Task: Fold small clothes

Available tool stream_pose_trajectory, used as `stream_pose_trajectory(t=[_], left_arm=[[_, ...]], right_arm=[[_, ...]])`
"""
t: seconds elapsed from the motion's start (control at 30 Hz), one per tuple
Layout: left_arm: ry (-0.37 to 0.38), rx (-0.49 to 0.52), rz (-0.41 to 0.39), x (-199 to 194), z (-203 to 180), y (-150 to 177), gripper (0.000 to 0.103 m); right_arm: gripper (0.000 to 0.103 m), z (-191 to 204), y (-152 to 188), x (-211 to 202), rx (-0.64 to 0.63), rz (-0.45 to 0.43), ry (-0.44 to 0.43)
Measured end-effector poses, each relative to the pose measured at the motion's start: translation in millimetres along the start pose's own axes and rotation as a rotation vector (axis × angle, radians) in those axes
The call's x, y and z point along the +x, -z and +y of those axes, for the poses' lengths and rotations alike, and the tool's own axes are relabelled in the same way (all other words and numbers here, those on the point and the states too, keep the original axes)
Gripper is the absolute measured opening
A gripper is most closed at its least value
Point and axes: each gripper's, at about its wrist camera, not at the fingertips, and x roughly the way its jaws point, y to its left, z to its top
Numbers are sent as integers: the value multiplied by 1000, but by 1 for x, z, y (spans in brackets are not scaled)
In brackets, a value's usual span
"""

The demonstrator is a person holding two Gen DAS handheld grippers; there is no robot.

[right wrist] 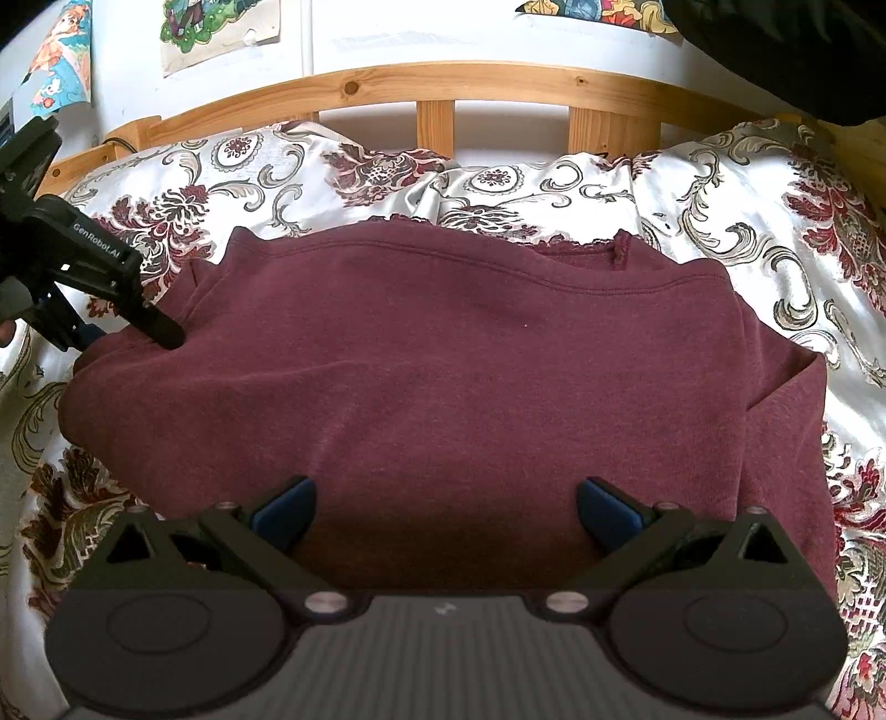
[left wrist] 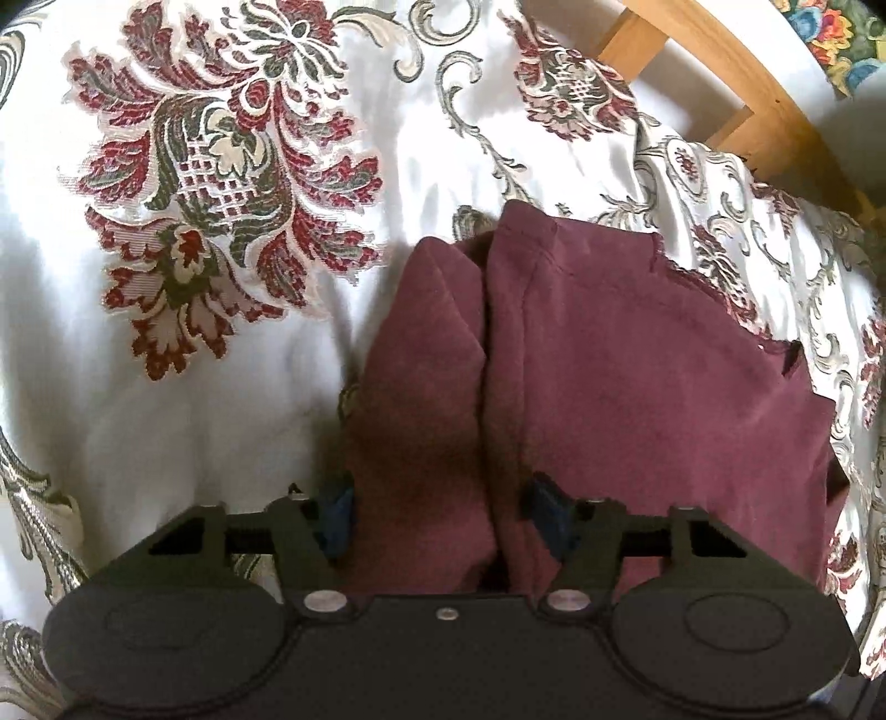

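Note:
A maroon top (right wrist: 470, 360) lies flat on the flowered bedspread (right wrist: 775, 232), its lace neckline at the far edge. My right gripper (right wrist: 446, 512) is open, hovering over the top's near edge, its blue pads wide apart. My left gripper (left wrist: 440, 518) is open with a folded bunch of the maroon top (left wrist: 609, 376) between its pads; a fold of cloth rises between the fingers. In the right wrist view the left gripper (right wrist: 133, 327) sits at the top's left side, its fingertip on the cloth.
A wooden slatted bed frame (right wrist: 437, 94) runs along the far edge, with a white wall and posters behind. The bedspread (left wrist: 194, 387) spreads to the left of the top. A dark object (right wrist: 775, 50) sits at the upper right.

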Motion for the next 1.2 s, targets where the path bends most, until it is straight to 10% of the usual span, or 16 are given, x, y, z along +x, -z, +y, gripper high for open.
stream_pose_trajectory(t=[0.3, 0.63, 1.2], left_arm=[[3, 66, -89, -17, -16, 9, 15], [73, 97, -164, -44, -46, 10, 10], [112, 453, -106, -22, -229, 51, 10]], right_arm=[[103, 1, -7, 0, -9, 41, 10], [103, -6, -28, -16, -23, 107, 69], [103, -117, -50, -115, 277, -77, 103]])
